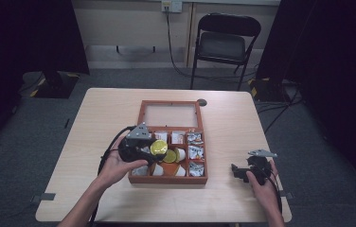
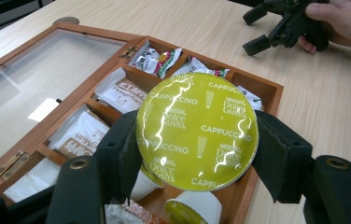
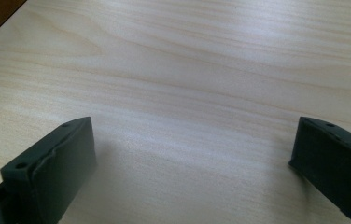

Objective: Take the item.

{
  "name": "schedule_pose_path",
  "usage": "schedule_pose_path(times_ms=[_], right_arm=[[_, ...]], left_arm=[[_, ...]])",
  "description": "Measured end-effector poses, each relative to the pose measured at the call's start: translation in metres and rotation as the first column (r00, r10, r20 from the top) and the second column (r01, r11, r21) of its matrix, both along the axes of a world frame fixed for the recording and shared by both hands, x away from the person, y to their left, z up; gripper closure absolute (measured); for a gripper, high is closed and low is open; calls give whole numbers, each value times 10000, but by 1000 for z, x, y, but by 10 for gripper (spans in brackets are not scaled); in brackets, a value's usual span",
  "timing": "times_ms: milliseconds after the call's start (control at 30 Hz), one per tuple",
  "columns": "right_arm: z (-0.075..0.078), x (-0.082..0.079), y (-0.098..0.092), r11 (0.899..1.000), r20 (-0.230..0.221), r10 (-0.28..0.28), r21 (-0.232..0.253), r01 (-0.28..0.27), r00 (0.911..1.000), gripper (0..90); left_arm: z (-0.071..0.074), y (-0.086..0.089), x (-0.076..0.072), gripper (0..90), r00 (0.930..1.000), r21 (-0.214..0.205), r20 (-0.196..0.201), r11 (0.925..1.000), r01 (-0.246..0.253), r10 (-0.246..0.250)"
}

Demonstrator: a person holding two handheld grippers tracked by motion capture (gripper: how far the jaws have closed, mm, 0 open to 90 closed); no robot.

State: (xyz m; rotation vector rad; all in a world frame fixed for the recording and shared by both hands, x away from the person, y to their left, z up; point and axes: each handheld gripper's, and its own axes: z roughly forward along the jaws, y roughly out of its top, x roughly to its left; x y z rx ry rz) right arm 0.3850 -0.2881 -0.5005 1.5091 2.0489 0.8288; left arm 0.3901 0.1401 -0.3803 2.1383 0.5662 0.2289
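A wooden compartment box with its glass lid laid open sits mid-table. My left gripper hovers over the box's left compartments, shut on a coffee capsule with a yellow-green "Cappuccino" foil lid, held between both jaws. More capsules lie in the box below it. My right gripper rests low over the bare table right of the box, open, with nothing between its jaws.
Sachets and packets fill the box's right and rear compartments. A small dark disc lies behind the box. A folding chair stands beyond the table's far edge.
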Motion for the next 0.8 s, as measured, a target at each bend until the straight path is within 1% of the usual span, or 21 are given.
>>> schedule_pose_path(times_ms=[167,367,467,767,800], right_arm=[[0,0,0,10000,1,-2,1,2,10000,0],[0,0,0,10000,-2,-3,0,3,10000,0],[0,0,0,10000,-2,-13,11,13,10000,0],[0,0,0,10000,-1,-11,10,11,10000,0],[0,0,0,10000,0,-3,1,3,10000,0]], left_arm=[[2,5,3,379,9999,-168,43,9998,-123,123],[5,16,7,380,9991,-334,55,9986,-416,418],[5,21,9,380,9985,-331,67,9980,-540,542],[6,31,12,379,9964,-493,76,9952,-840,844],[7,32,12,379,9962,-439,131,9954,-854,860]])
